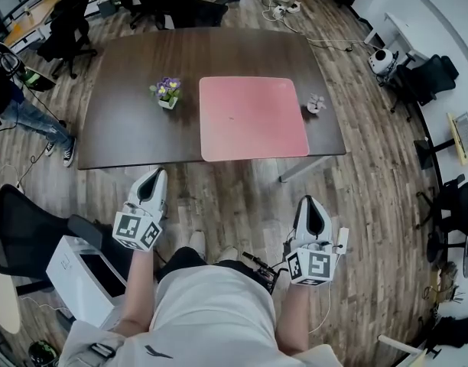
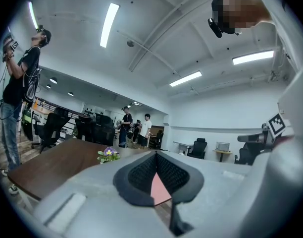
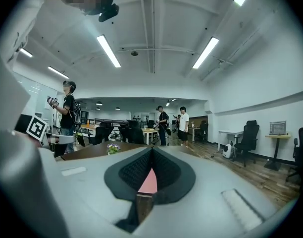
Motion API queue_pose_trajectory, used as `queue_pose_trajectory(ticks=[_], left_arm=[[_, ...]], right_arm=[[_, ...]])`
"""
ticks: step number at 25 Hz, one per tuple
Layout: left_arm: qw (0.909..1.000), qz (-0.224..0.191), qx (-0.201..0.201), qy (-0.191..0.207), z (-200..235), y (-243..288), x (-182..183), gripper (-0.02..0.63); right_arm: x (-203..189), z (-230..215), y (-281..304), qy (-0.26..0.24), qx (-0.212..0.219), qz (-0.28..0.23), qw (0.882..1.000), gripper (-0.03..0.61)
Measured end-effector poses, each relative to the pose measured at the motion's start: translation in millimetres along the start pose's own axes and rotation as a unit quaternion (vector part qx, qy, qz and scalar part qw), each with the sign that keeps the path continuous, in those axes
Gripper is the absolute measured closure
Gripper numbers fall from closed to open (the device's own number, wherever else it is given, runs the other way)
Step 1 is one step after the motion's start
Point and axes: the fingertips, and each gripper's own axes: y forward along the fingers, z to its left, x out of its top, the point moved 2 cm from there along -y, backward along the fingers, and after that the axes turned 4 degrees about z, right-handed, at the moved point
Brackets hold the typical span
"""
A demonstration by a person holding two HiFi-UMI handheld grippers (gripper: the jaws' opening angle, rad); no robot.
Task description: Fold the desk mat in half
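A pink desk mat [image 1: 253, 117] lies flat and unfolded on the right half of a dark brown table [image 1: 119, 121]. Both grippers hang in front of the table's near edge, short of the mat and touching nothing. My left gripper [image 1: 151, 179] is shut and empty, below the table's left part. My right gripper [image 1: 310, 205] is also shut and empty, lower and to the right. In the left gripper view the jaws [image 2: 155, 156] meet at the tip, and a sliver of the mat [image 2: 159, 188] shows behind them. The right gripper view shows its jaws [image 3: 152, 151] closed likewise, with the mat [image 3: 149, 183] beyond.
A small pot of purple flowers [image 1: 167, 92] stands left of the mat, and a small pale ornament [image 1: 316, 103] to its right. A black chair [image 1: 24, 228] and a white box [image 1: 81, 274] sit at my left. Another person [image 1: 20, 105] stands by the table's left end.
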Motion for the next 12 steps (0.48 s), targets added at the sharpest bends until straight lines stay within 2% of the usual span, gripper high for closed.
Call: queue_pose_trajectory(ticks=[12], left_arm=[[0.9999, 0.004, -0.010, -0.002, 24, 8, 2, 0.609]], right_arm=[[1, 16, 17, -0.001, -0.008, 0.001, 1.000, 0.578]])
